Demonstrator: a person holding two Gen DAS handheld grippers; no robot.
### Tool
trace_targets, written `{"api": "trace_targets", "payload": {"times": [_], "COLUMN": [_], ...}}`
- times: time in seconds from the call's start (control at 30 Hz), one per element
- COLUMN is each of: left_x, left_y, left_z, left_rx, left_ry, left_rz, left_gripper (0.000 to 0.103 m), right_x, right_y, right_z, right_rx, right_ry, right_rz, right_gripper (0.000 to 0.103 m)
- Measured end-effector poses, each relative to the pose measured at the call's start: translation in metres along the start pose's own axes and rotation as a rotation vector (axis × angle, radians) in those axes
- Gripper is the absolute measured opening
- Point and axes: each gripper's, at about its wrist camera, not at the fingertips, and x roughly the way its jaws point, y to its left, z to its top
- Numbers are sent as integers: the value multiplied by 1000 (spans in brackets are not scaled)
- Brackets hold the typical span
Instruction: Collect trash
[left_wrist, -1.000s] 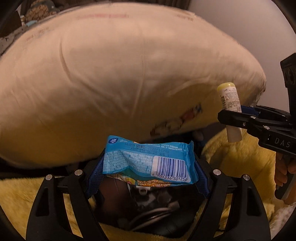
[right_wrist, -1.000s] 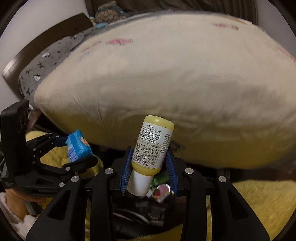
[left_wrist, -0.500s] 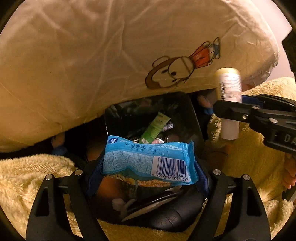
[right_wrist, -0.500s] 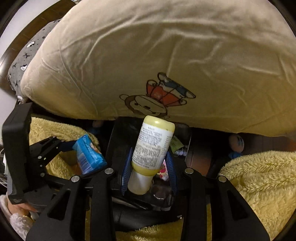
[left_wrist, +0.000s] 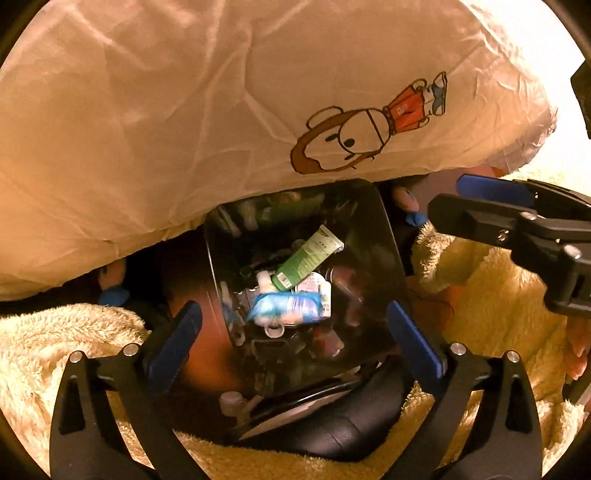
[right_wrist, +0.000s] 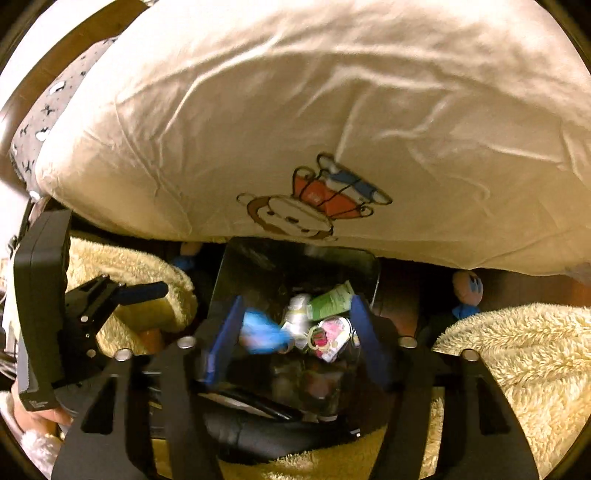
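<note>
A black trash bin (left_wrist: 391, 258) stands below both grippers; it also shows in the right wrist view (right_wrist: 229, 273). Inside lie a green tube (left_wrist: 306, 258), a blurred blue snack wrapper (left_wrist: 284, 308) and other small trash. The wrapper also shows blurred in the right wrist view (right_wrist: 264, 330), beside the green tube (right_wrist: 330, 301) and a pink-printed lid (right_wrist: 328, 338). My left gripper (left_wrist: 295, 336) is open and empty above the bin. My right gripper (right_wrist: 295, 339) is open and empty too; it also shows in the left wrist view (left_wrist: 480, 199). The yellow bottle is not clearly visible.
A large cream pillow with a cartoon monkey (left_wrist: 369, 129) overhangs the bin's far side. Fluffy yellow blanket (left_wrist: 55, 350) lies on both sides of the bin. A dark rounded object (left_wrist: 332, 432) sits at the bin's near side. A small plush figure (right_wrist: 467, 291) lies right.
Both grippers opened over the bin. The blue wrapper left my left gripper and the yellow bottle left my right gripper; the wrapper now lies blurred inside the bin.
</note>
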Motion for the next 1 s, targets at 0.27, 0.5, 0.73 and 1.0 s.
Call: {"api": "trace_targets", "payload": {"times": [0.27, 0.5, 0.73, 1.0], "left_x": [-50, -147, -234, -290], "left_y": [0, -2, -6, -12], "left_z": [8, 21, 27, 23], "left_rx": [10, 6, -48, -75], "left_ry": [-97, -371, -636, -783], "left_rz": [40, 141, 211, 277], "left_gripper": [95, 95, 95, 95], "right_x": [-51, -135, -200, -242], "right_y": [4, 20, 34, 46], "right_z": [13, 17, 21, 14], "right_rx": [4, -32, -62, -52], "right_ry": [-149, -445, -657, -791], "right_rz": [-56, -112, -210, -317], "right_gripper": [96, 99, 99, 99]}}
